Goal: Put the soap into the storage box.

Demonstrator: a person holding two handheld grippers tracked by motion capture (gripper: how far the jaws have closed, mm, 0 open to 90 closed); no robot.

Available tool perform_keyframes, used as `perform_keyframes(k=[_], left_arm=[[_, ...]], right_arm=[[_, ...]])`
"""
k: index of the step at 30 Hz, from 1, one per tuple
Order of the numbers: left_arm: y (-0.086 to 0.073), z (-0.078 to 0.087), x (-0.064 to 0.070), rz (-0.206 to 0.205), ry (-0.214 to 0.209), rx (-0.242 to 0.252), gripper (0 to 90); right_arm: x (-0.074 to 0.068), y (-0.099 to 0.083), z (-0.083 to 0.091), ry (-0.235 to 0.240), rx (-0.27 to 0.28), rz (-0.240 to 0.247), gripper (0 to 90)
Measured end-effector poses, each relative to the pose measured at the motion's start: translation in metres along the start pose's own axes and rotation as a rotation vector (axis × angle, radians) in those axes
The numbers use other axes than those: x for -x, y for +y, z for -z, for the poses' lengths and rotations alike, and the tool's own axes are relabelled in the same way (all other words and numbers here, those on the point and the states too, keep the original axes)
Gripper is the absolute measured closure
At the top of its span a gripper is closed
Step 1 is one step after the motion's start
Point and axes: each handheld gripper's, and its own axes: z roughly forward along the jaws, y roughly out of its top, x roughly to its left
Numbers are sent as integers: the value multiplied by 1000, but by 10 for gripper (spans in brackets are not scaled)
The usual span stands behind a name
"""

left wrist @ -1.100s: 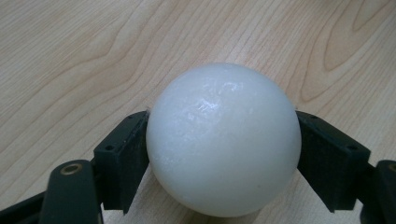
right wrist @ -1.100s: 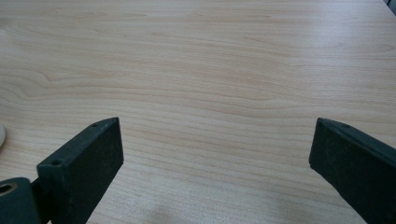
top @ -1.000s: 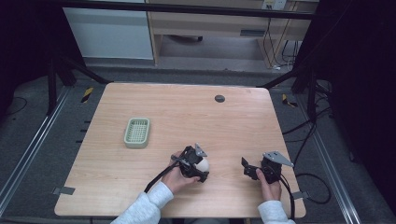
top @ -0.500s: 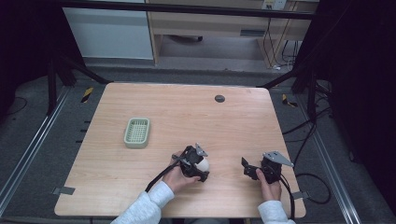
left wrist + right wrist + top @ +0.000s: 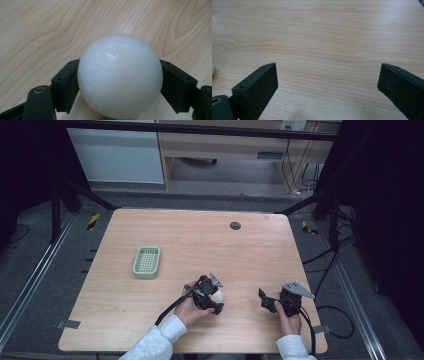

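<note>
The left gripper [image 5: 214, 298] is clamping a white ball [image 5: 120, 76] between its two jaws, one pad [image 5: 67, 83] pressing each side, with the ball sitting just above the wooden table [image 5: 200, 235] near its front edge. The right gripper [image 5: 265, 301] is resting well apart to the right with its jaws spread wide over bare wood, while a pale green slotted basket [image 5: 147, 262] is lying empty farther back on the left
</note>
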Motion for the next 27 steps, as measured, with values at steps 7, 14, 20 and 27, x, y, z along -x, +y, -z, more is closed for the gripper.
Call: perform_keyframes(k=[7, 14, 20, 27], left_arm=[[1, 9, -1, 0, -3, 16, 234], [-1, 22, -5, 2, 0, 36, 234], [-5, 38, -13, 17, 12, 62, 234], [-11, 60, -26, 44, 35, 92, 234]], right_arm=[[0, 0, 0, 1, -1, 0, 33], [0, 0, 0, 0, 0, 0, 33], [0, 0, 0, -1, -1, -1, 33], [0, 0, 0, 2, -6, -2, 33]])
